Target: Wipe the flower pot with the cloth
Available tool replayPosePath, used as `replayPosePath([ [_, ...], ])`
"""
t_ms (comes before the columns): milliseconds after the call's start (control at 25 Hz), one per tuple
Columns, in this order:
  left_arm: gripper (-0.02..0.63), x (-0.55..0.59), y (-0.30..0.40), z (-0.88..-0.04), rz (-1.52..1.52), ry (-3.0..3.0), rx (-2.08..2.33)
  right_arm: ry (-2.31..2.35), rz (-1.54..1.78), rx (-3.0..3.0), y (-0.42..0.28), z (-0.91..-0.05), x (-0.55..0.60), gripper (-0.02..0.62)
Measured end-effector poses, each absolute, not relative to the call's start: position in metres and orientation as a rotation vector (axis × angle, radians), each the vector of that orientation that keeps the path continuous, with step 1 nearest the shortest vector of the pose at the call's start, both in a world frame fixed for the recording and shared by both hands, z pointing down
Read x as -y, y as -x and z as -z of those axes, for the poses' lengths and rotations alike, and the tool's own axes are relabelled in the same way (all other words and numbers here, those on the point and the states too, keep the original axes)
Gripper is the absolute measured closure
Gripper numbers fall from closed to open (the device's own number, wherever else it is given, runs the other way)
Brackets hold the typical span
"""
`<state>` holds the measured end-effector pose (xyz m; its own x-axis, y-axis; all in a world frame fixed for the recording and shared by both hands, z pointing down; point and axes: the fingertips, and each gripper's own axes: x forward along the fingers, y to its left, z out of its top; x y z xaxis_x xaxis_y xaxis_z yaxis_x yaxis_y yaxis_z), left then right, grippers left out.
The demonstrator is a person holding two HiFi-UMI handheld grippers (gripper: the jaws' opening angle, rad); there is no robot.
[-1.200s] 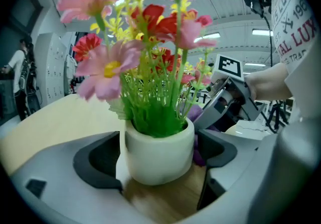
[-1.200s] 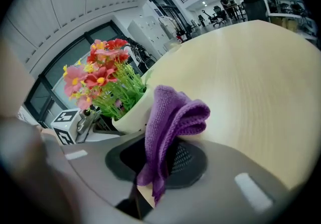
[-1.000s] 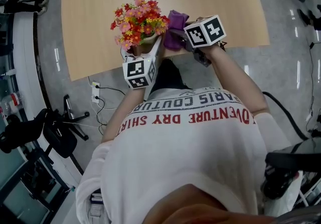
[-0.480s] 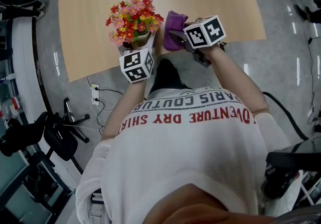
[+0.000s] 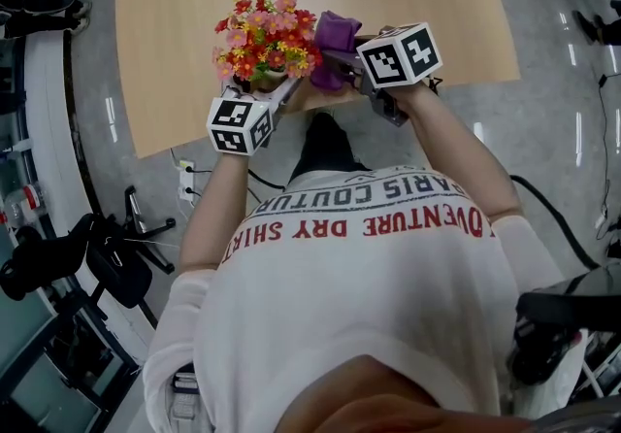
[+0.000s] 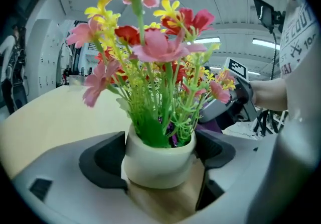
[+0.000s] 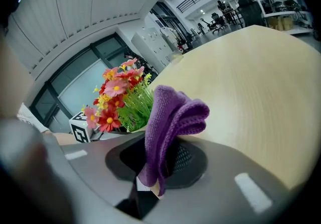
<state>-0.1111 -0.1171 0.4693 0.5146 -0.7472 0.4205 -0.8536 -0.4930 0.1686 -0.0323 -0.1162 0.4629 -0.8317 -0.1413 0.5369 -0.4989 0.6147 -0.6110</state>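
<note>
Left tool clasps white flower pot with bright flowers; right tool pinches purple cloth.

A light wooden desk stands on a glossy grey floor. Just off its near left corner lies a white power strip, with a black office chair further out. Beyond the far edge stand white lockers.

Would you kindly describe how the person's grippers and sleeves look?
The left gripper and right gripper are grey plastic with dark inset fingers; each carries a white cube with black square markers. The person wears a white short-sleeved T-shirt with red lettering.
</note>
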Motion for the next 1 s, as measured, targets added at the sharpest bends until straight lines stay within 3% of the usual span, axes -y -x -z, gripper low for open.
replayPosePath([
  [1000,0.164,0.114,0.107,-0.475,-0.462,-2.535,1.111,-0.578,-1.006,2.242,0.030,-0.516,0.128,0.532],
])
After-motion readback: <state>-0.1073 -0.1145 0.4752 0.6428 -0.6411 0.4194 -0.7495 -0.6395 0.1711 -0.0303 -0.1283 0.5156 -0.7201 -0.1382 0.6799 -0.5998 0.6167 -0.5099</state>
